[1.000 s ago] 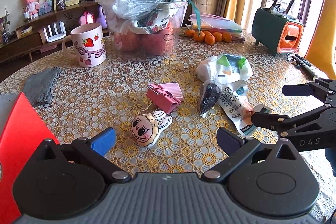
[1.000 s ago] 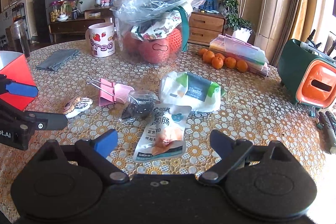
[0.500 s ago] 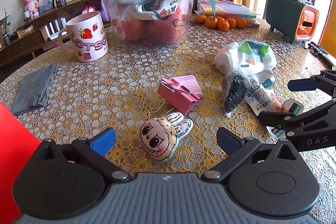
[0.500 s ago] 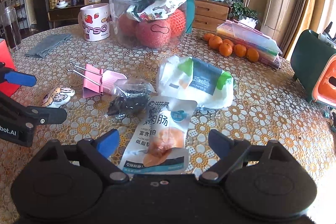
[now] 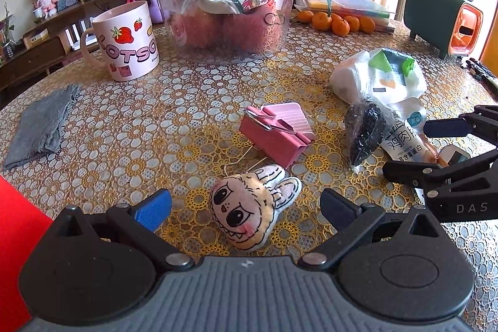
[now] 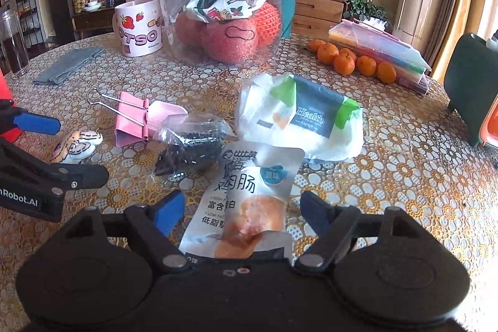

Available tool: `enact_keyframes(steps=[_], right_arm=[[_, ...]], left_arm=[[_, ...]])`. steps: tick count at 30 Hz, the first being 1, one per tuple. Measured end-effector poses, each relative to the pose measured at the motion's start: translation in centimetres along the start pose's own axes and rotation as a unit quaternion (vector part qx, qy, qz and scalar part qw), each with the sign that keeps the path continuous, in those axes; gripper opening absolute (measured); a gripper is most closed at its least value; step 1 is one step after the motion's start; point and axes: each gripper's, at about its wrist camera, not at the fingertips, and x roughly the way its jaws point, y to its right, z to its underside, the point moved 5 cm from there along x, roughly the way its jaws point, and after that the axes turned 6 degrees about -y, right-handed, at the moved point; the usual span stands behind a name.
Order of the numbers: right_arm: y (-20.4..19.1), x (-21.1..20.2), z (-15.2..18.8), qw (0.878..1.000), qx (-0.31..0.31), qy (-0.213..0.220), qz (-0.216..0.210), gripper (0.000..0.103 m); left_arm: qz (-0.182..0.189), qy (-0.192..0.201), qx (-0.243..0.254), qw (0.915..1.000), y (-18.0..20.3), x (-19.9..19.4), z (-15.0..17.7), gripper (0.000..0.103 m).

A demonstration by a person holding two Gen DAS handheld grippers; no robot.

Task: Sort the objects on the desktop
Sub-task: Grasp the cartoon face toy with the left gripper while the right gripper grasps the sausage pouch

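On the table [image 5: 186,101], the left claw [image 5: 246,209] is spread around a plush toy [image 5: 249,204]. The right claw [image 6: 242,212] is closing around a snack packet [image 6: 246,201], pads not yet touching.

Glossy plastic on the sausage pouch [image 6: 246,201] and the clear tub [image 5: 227,11]; soft stitched cloth on the plush face [image 5: 249,207]; matt grey cloth on the rag [image 5: 40,126]; glazed ceramic on the mug [image 5: 127,41]; lace-patterned tablecloth [image 5: 174,114].
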Motion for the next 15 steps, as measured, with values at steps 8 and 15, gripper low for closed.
enact_keyframes(steps=[8, 15], right_arm=[[-0.05, -0.06, 0.1, 1.0, 0.008, 0.008, -0.01, 0.07], [0.26, -0.23, 0.12, 1.0, 0.017, 0.012, -0.007, 0.061]], left_arm=[[0.0, -0.002, -0.005, 1.0, -0.13, 0.26, 0.18, 0.097], [0.011, -0.001, -0.009, 0.9999, 0.25, -0.19, 0.04, 0.073]])
